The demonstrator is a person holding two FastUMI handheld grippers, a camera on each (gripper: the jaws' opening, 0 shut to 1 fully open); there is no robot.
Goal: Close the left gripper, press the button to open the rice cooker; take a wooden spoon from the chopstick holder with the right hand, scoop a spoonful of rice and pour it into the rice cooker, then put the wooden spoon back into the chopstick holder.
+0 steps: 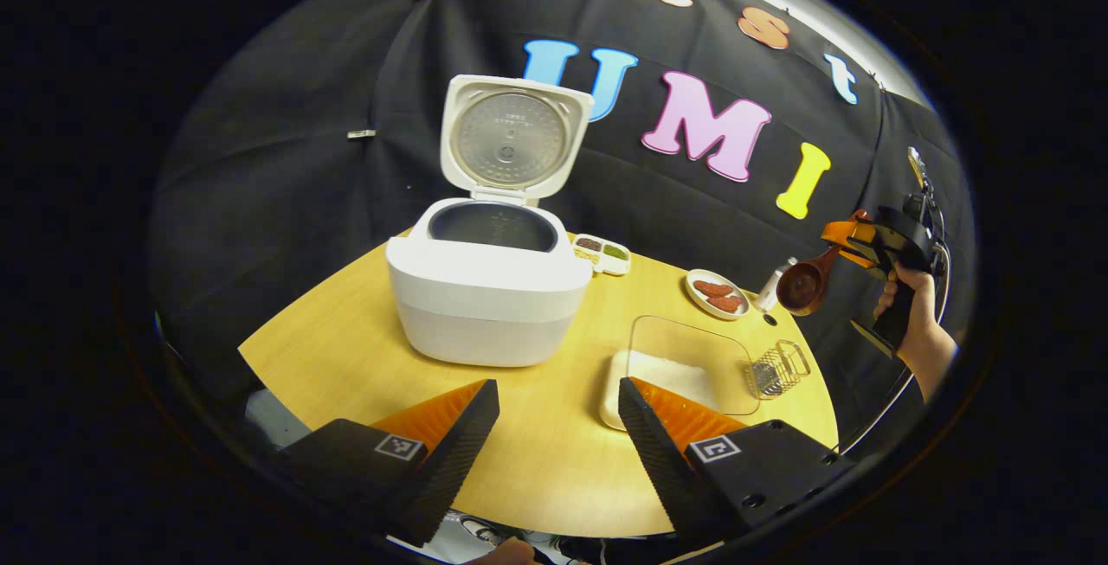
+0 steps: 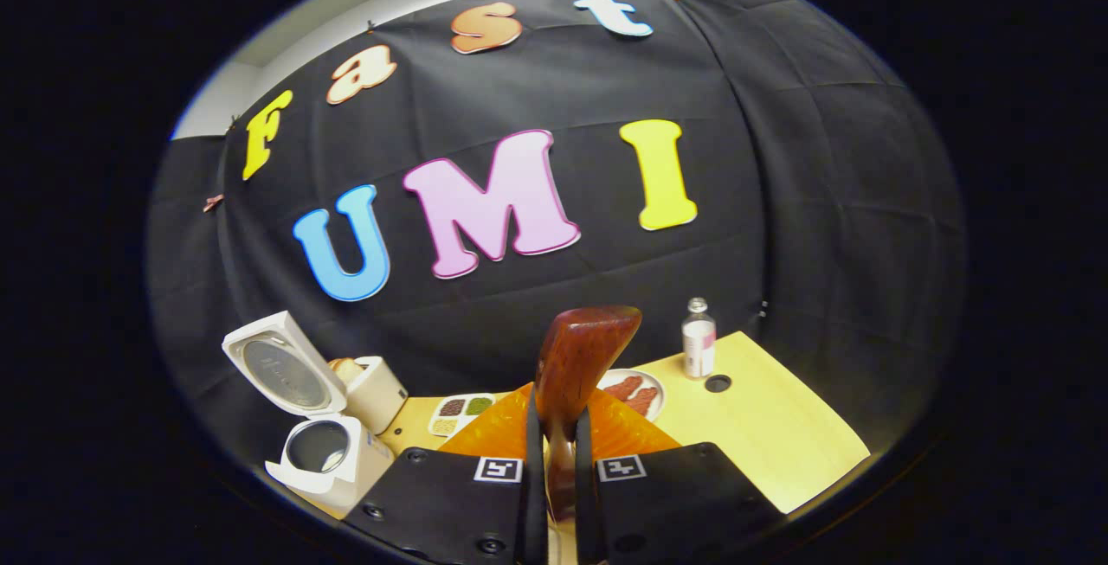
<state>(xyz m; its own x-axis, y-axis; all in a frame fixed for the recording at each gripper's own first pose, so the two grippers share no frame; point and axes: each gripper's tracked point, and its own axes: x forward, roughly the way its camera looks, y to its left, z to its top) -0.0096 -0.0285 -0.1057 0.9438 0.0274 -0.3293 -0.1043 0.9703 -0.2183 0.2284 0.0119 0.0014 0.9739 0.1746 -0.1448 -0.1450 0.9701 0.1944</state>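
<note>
The white rice cooker [image 1: 489,288] stands open on the wooden table, lid [image 1: 515,137] upright and the inner pot empty; it sits at the lower left of the right gripper view [image 2: 325,452]. My left gripper [image 1: 558,426] hovers open in front of it, holding nothing. My right gripper [image 2: 558,461] is shut on the handle of the wooden spoon [image 2: 576,366], whose bowl points up. In the left gripper view that gripper [image 1: 853,245] is raised at the far right, held by a hand, with the spoon [image 1: 801,286] above the wire chopstick holder [image 1: 779,368]. A clear container of rice [image 1: 679,370] lies beside the holder.
A plate of red food [image 1: 715,293], a small bottle [image 2: 698,338] and a divided tray of grains [image 1: 602,252] stand along the table's back. A round hole [image 2: 718,383] is in the tabletop near the bottle. A beige appliance [image 2: 376,392] sits behind the cooker.
</note>
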